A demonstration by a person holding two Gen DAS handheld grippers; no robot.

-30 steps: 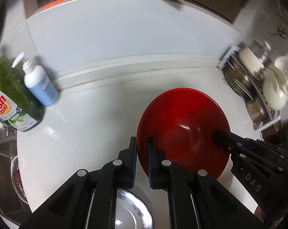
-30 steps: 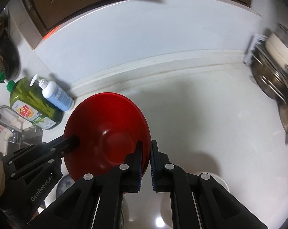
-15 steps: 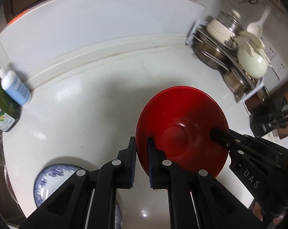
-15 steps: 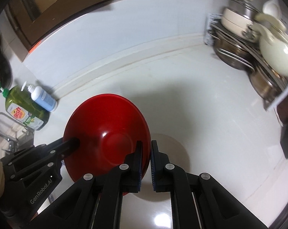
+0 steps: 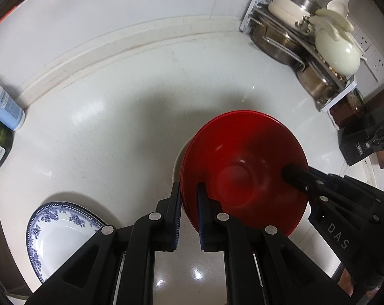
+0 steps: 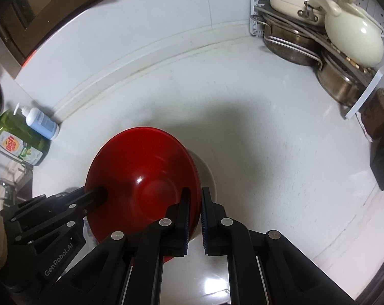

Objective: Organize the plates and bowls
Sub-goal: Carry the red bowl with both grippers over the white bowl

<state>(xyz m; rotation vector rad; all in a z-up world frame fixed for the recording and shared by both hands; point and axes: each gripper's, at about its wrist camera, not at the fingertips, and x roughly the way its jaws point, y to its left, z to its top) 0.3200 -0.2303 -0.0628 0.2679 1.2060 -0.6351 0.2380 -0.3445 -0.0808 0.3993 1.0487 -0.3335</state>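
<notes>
A wide, shallow, glossy red bowl (image 5: 242, 175) hangs over the pale stone bench (image 5: 115, 127), carried between two sets of black tongs that grip opposite sides of its rim. The left tongs (image 5: 188, 203) are nearly together, their blue-ribbed pads clamped on the thin near edge of the bowl, one pad inside and one outside. The right tongs (image 6: 195, 208) hold the far side the same way, all but closed on the rim, with nothing else between them.

The bowl looks rigid and light, probably lacquered plastic or melamine, with a slick sheen that offers the pads little friction; judged from its shape, the thin flared rim is the only sensible place to take hold, and a grip on both sides keeps it from tipping. A hard knock could chip it, so a gentle set-down seems wise.

Directly beneath the bowl, the edge of a white round dish (image 6: 204, 172) shows on the bench, apparently the landing spot. A blue-and-white patterned porcelain plate (image 5: 62, 231) lies on the bench to the left, well apart. A metal rack of steel pots and a cream casserole (image 5: 301, 43) stands at the back right, and a white pump bottle (image 6: 40, 123) beside a green dish-soap bottle (image 6: 16, 139) sits at the far left.
</notes>
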